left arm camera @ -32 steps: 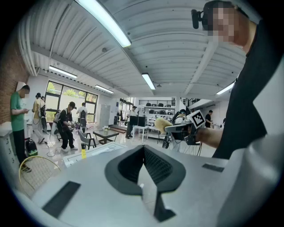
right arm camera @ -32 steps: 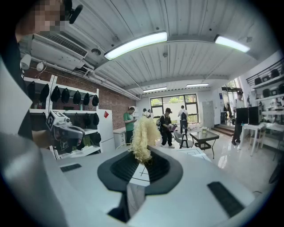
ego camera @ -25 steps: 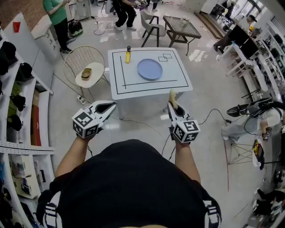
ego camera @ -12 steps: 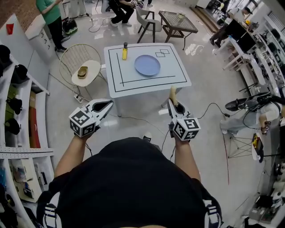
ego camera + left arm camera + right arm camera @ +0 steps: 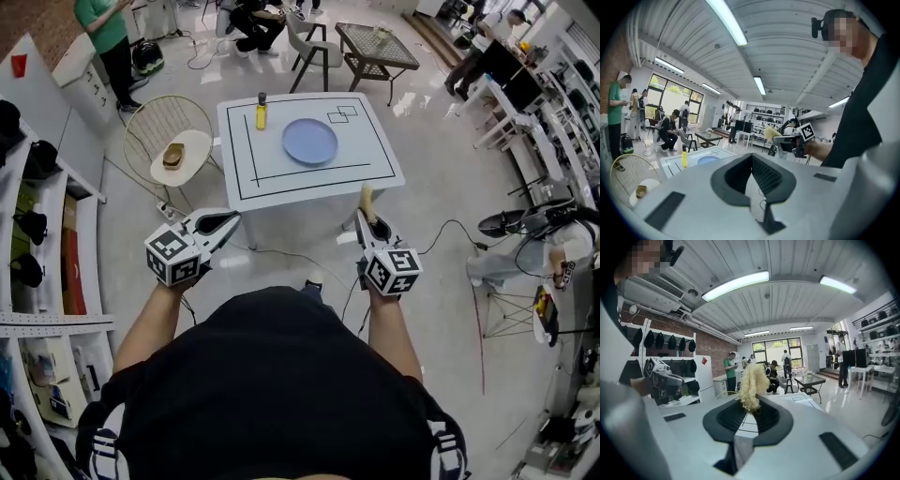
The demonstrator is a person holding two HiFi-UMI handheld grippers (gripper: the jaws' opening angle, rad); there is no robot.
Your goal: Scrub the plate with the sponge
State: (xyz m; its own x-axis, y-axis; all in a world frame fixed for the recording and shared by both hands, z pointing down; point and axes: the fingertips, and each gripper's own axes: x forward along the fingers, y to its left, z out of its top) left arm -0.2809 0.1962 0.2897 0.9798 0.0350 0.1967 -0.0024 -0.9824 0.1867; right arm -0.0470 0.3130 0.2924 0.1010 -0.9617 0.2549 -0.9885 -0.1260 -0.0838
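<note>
A round blue plate (image 5: 310, 142) lies on the white table (image 5: 281, 178), well ahead of me across bare floor. A yellow bottle (image 5: 262, 113) stands on the table to the plate's left. My right gripper (image 5: 366, 214) is held at waist height, shut on a frayed yellow sponge (image 5: 365, 196) that sticks out past its tips. The right gripper view shows the sponge (image 5: 751, 383) pinched between the pads. My left gripper (image 5: 234, 218) is shut with nothing in it, level with the right one. In the left gripper view the plate (image 5: 708, 160) and bottle (image 5: 684, 158) are small and far off.
A round wire chair (image 5: 161, 131) with a cushion and a brown object stands left of the table. Shelves (image 5: 42, 225) with dark caps line the left wall. A cable (image 5: 281, 253) runs over the floor before the table. Behind it are a glass coffee table (image 5: 377, 47), chairs and people.
The table drifts slightly in the head view. Both grippers keep their pose, and the sponge stays in the right one.
</note>
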